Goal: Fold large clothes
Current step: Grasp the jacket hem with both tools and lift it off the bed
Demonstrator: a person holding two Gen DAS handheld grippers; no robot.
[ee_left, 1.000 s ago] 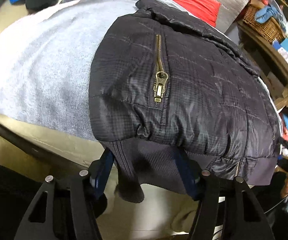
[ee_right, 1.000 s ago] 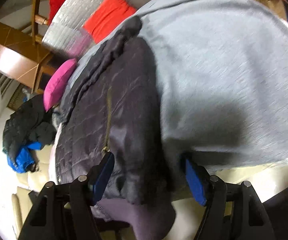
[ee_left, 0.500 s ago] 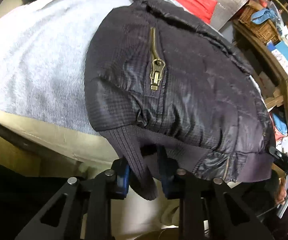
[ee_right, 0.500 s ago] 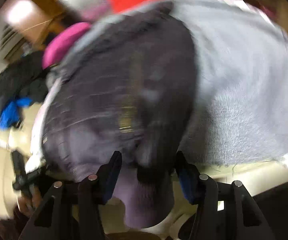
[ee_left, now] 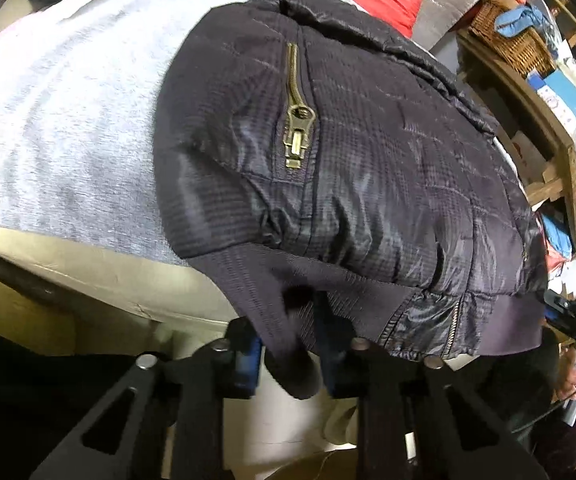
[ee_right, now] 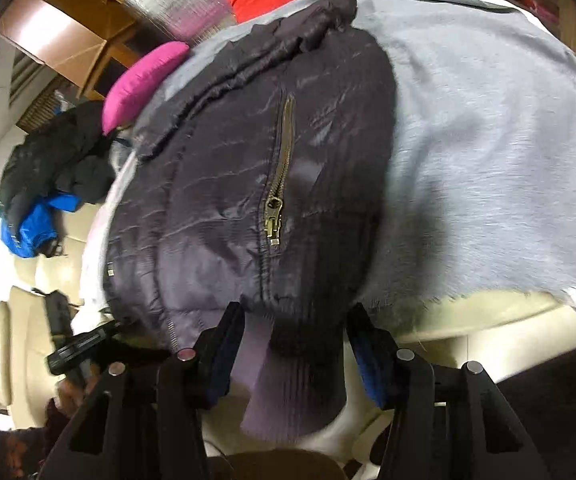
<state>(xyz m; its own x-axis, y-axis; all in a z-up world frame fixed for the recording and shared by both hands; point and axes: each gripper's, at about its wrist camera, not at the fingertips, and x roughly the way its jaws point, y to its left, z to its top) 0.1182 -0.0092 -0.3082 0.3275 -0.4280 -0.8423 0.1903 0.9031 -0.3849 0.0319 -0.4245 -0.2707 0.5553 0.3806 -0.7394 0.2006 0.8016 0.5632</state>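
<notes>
Since the earlier frames both pairs of jaws have been closing on the near hem of the dark quilted jacket [ee_left: 368, 152]. In the left wrist view the left gripper [ee_left: 288, 344] now pinches a fold of the ribbed hem band [ee_left: 328, 292] tightly between its blue pads. The right gripper [ee_right: 296, 344] has narrowed around the hem's other end, but a gap shows beside each pad, so it seems to bracket the cloth, not yet clamp it. Across the grey blanket [ee_left: 68, 100] the jacket lies flat, brass zipper [ee_left: 298, 136] facing up and collar at the far edge. Its padded shell looks light, soft and slippery; the knit band is thicker and grippier, so it is the sounder hold. Lifted, the body will likely sag and slide.
</notes>
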